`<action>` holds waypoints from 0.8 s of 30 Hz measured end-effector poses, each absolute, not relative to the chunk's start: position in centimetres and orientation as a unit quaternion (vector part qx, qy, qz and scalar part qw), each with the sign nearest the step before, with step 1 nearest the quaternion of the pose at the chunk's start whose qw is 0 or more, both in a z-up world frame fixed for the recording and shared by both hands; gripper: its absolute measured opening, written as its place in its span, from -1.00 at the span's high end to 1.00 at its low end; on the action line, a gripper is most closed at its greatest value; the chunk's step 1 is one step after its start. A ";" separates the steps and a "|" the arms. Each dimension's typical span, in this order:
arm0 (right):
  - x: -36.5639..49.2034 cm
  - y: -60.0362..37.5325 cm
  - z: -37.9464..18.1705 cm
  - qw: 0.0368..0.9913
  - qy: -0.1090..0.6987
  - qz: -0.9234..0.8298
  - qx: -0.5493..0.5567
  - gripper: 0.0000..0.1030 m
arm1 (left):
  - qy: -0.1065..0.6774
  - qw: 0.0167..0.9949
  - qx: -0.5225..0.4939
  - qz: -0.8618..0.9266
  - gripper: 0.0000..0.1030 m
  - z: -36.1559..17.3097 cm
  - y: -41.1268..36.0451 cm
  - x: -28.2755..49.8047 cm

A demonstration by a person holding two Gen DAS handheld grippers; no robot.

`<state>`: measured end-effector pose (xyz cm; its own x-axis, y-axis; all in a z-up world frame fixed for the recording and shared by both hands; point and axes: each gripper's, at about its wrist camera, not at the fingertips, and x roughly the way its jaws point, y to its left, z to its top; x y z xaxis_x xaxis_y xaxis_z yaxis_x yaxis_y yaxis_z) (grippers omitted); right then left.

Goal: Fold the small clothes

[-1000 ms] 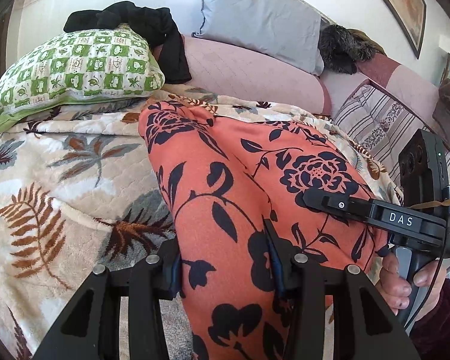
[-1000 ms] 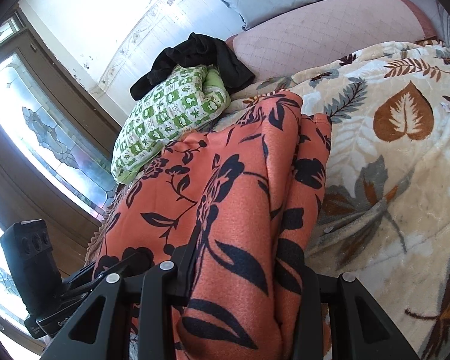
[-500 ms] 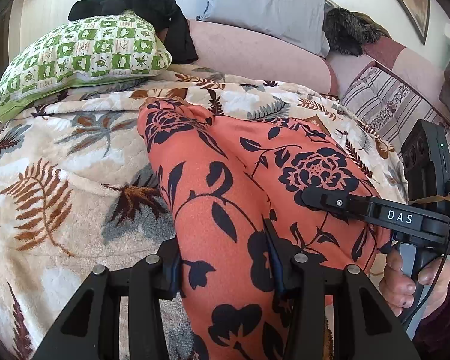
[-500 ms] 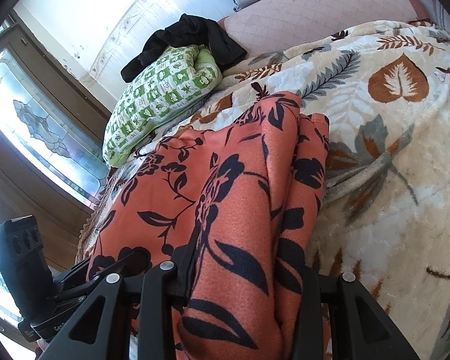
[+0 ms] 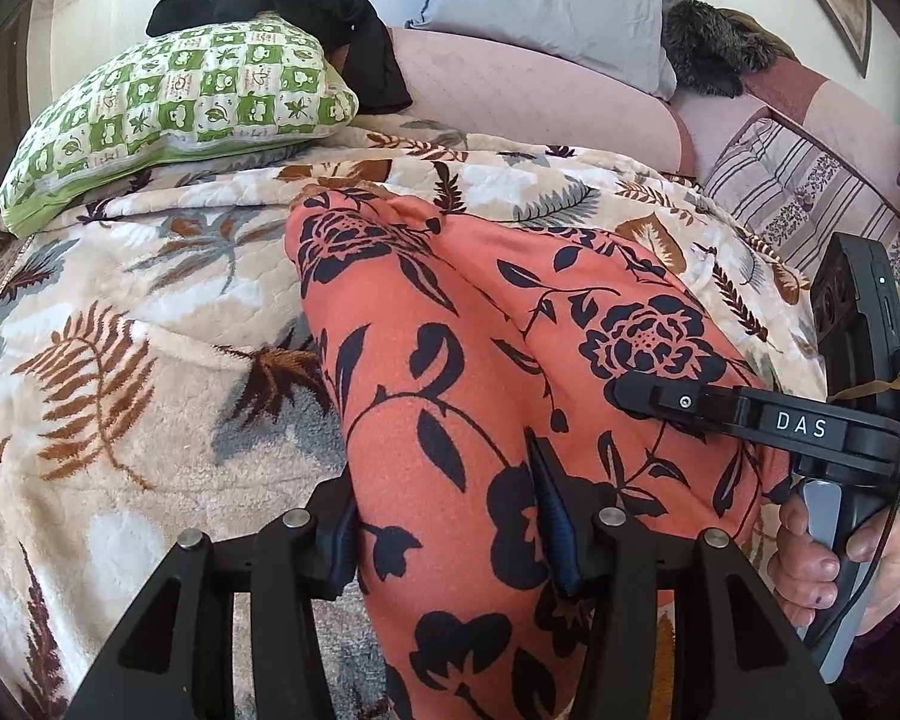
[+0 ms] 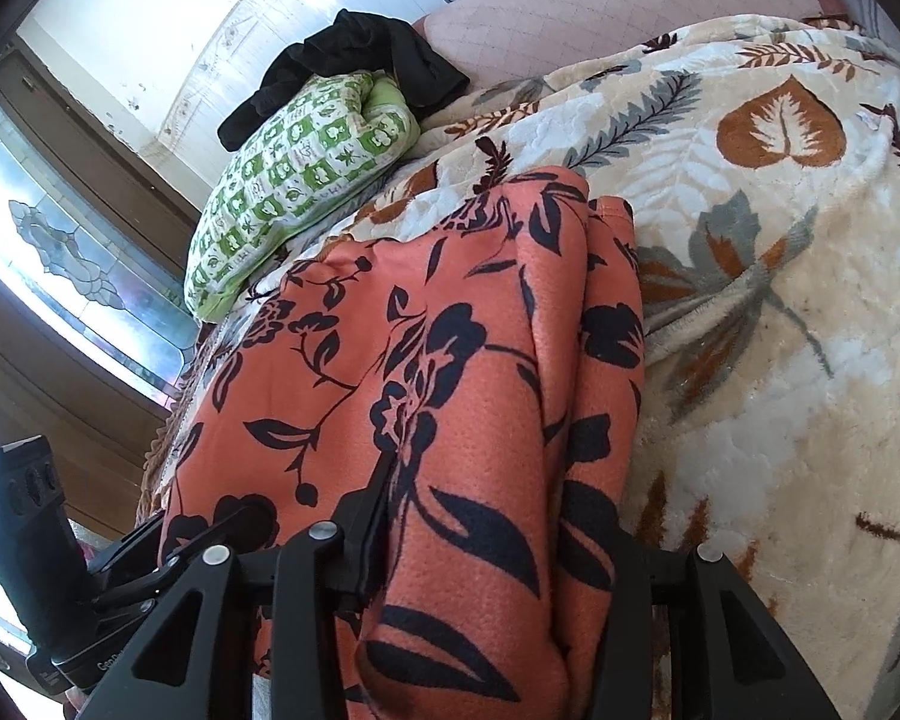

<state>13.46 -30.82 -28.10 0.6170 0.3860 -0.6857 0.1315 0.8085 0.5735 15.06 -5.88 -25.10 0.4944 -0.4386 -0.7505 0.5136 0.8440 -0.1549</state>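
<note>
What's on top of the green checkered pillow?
A crumpled black cloth lies on the far top edge of the green checkered pillow and hangs down beside it. What kind of clothing it is can't be told, and the pillow hides whatever sits behind it.

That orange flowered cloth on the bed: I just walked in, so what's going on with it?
A person is folding the orange floral garment on the leaf-print blanket, with a handheld gripper in each hand. The left gripper and right gripper each have a bunched near end of it between their fingers, and both sets of jaws are opening. The rest lies folded lengthwise on the blanket.
</note>
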 end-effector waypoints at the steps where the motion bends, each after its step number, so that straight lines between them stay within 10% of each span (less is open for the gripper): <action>1: 13.5 -30.9 -28.1 0.846 0.434 0.072 0.301 0.06 | 0.421 0.864 0.045 -0.273 -0.07 -25.1 -5.9 15.1; 24: 10.9 -31.7 -21.1 0.913 0.345 0.039 0.216 -0.17 | 0.345 0.927 0.090 -0.114 -0.44 -21.5 -2.9 14.8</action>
<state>10.93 -31.72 -21.05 0.7592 0.2205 -0.6123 0.0776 0.9035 0.4215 14.78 -2.89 -21.46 0.7364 -0.1498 -0.6597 0.2742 0.9576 0.0886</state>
